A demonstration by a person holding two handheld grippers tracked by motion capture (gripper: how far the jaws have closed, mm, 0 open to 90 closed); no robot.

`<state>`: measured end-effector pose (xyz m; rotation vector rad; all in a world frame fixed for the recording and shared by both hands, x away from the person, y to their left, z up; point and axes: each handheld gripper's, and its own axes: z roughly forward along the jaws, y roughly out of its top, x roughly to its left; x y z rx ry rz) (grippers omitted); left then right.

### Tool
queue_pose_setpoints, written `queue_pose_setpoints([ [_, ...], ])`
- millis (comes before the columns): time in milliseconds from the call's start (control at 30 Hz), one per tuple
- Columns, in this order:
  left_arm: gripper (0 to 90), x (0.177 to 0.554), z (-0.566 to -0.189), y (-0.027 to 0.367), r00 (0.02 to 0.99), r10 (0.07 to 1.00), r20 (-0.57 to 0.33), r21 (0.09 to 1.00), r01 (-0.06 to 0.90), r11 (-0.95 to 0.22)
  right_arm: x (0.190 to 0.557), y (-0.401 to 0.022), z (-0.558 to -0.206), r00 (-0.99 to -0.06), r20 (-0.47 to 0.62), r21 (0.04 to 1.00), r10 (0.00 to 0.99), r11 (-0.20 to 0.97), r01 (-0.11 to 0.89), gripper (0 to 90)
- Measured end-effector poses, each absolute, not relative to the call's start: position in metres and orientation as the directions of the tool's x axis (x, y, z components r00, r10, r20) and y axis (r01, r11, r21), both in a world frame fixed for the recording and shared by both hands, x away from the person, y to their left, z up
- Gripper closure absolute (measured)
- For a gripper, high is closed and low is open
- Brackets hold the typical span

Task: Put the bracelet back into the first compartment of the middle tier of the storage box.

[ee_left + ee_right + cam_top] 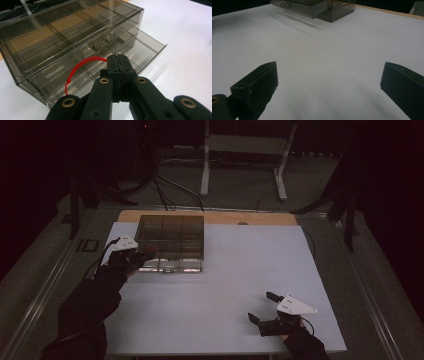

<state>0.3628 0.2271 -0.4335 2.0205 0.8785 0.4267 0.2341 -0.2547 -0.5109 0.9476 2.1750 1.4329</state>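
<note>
While clamped on the red cord [82, 65], left gripper [117, 62] jaws; right gripper [329, 82] jaws apart.

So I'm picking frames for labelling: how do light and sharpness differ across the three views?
High view: dim overall, the surroundings nearly black, the smoky drawer box soft-edged. Left gripper view: bright and sharp on the left gripper and red cord, with glare on the box. Right gripper view: the right gripper is blurred and dark, and the table is evenly lit.

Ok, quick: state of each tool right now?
Left tool: shut on the red cord at the open bottom drawer.
Right tool: open, holding nothing, over the table.
</note>
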Motion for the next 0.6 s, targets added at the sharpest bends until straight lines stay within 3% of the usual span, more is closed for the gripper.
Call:
queue_pose_setpoints([
  [600, 90.0, 0.373, -0.449, 0.234, 0.665, 0.745, -0.047, 0.824, 0.447, -0.347, 0.234, -0.255, -0.51, -0.708, 0.058, 0.91, 0.704, 0.254, 0.327, 1.3],
])
